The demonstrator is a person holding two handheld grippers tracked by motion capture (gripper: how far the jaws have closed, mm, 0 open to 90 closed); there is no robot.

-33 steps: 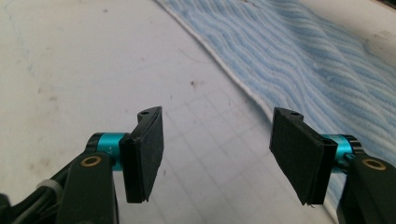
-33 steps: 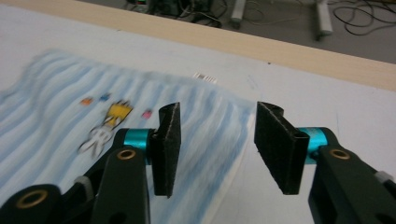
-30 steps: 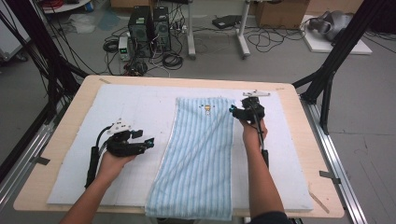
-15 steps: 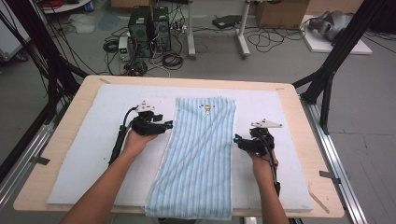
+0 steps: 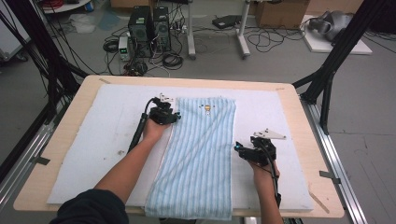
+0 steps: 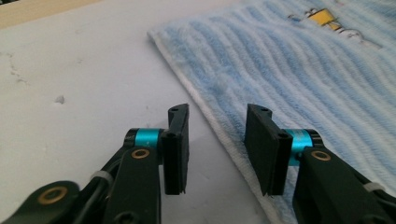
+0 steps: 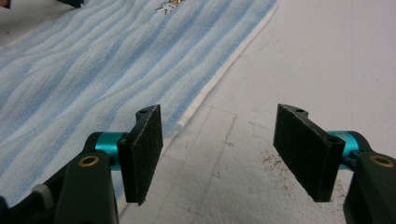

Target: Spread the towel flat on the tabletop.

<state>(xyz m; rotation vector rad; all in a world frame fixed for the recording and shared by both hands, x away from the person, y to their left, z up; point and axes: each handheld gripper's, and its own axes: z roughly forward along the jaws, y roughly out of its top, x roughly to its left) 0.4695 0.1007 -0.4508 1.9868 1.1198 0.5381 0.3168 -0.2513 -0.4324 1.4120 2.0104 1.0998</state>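
Looking at the high view, both claws have slid in to the long edges of the blue striped towel (image 5: pixel 201 158), which lies flat down the middle of the frame on the white mat (image 5: pixel 84 154) covering the table (image 5: pixel 60 98). A second ago the left claw (image 5: pixel 175 117) sat out at the left of the mat; now it's at the towel's upper left edge. The right claw (image 5: pixel 237 148) has come down from the top right corner to the right edge, lower in frame.

Left gripper view: the left claw's jaws have just been closing and straddle the white hem (image 6: pixel 219 135), but the pads aren't pinching it yet, so it counts as spread. Right gripper view: the right claw is spread wide, its left pad just over the towel's edge, nothing gripped.

My guess is both sides are about to get grabbed for a fold.
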